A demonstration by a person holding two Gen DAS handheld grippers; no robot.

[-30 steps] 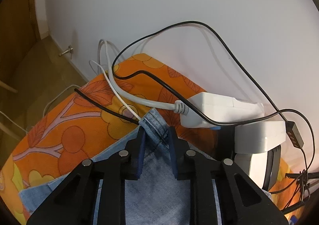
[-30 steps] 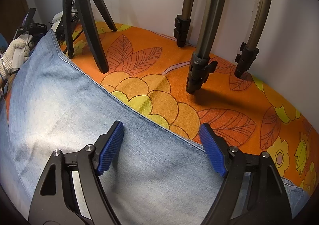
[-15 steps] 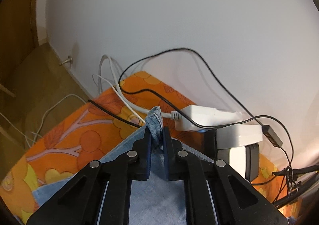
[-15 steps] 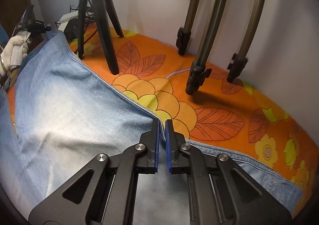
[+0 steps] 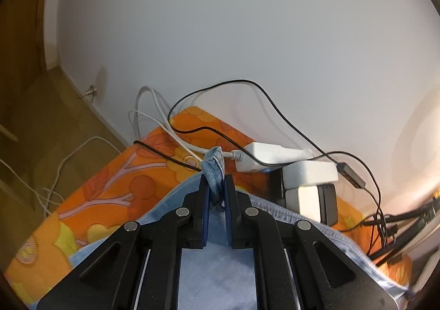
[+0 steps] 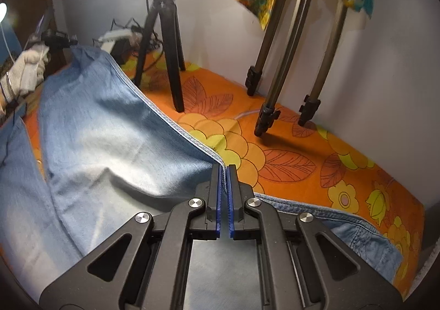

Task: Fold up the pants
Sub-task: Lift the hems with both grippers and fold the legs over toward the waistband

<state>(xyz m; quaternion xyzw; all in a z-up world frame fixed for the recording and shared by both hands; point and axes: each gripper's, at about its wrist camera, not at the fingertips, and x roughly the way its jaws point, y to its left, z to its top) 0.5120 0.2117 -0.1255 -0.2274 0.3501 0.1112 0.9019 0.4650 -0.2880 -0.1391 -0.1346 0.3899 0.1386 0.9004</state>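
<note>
Light blue denim pants point(image 6: 90, 128) lie on an orange flowered cloth point(image 6: 288, 161). My right gripper point(image 6: 225, 169) is shut on the pants' side seam, which rises off the cloth in a ridge towards the far left. In the left wrist view my left gripper point(image 5: 216, 180) is shut on a bunched corner of the pants point(image 5: 214, 167), held above the cloth point(image 5: 115, 189). The denim hangs back under both grippers. A gloved hand point(image 6: 26, 73) holding the left gripper shows at the far left of the right wrist view.
A black tripod point(image 6: 165, 40) and a grey tripod point(image 6: 286, 62) stand on the cloth by the white wall. White power adapters point(image 5: 286, 161) and black and white cables point(image 5: 247, 84) sit beyond the left gripper. The table edge drops to a wooden floor point(image 5: 27, 117) on the left.
The right gripper went from open over the seam to shut on it and lifted it. The left gripper tightened on the pants' corner and rose. Both views sit higher above the cloth.
</note>
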